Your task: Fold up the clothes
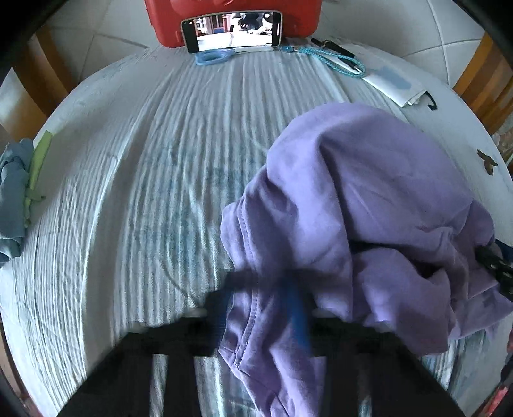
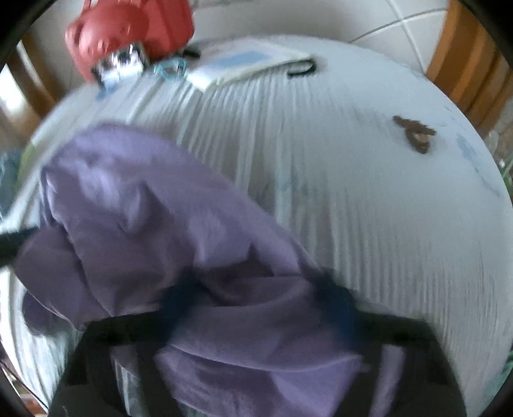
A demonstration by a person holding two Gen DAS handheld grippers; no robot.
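Observation:
A purple garment (image 1: pixel 368 199) hangs bunched above the striped cloth on the round table (image 1: pixel 160 179). My left gripper (image 1: pixel 263 288) is shut on a hemmed edge of the garment; its blue-padded fingers are blurred by motion. In the right wrist view the same purple garment (image 2: pixel 166 231) drapes over my right gripper (image 2: pixel 256 308), which is shut on a fold of it. The right gripper also shows at the right edge of the left wrist view (image 1: pixel 493 266), holding the cloth.
A phone (image 1: pixel 231 30) leans on a red box (image 1: pixel 231 12) at the table's far edge, with a blue lanyard (image 1: pixel 323 57) and papers (image 1: pixel 394 83) beside it. A blue cloth (image 1: pixel 12 199) lies at the left edge. A small brown object (image 2: pixel 415 133) lies at the right.

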